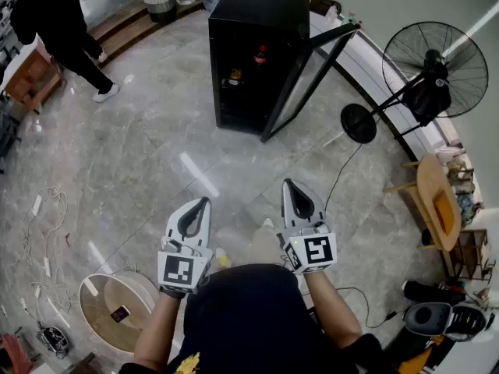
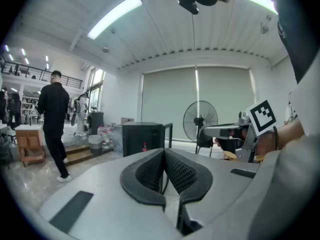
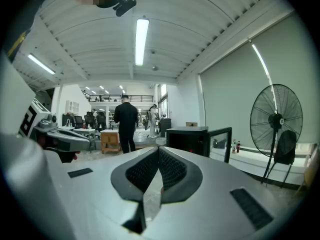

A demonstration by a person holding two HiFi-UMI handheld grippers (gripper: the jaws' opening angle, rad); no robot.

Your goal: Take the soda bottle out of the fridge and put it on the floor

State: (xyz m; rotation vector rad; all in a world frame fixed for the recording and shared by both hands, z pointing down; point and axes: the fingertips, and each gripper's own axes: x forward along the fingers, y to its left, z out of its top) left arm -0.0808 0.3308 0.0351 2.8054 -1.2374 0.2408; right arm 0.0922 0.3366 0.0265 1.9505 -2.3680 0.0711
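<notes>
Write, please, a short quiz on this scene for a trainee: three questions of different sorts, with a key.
1. True or false: the door of the fridge stands open.
2. Where is the soda bottle? A: on the floor. B: on a shelf inside the fridge. C: on top of the fridge.
3. Fill the gap: the left tongs and the right tongs are both ___ and hold nothing.

Key: 1 true. 2 B. 3 shut.
</notes>
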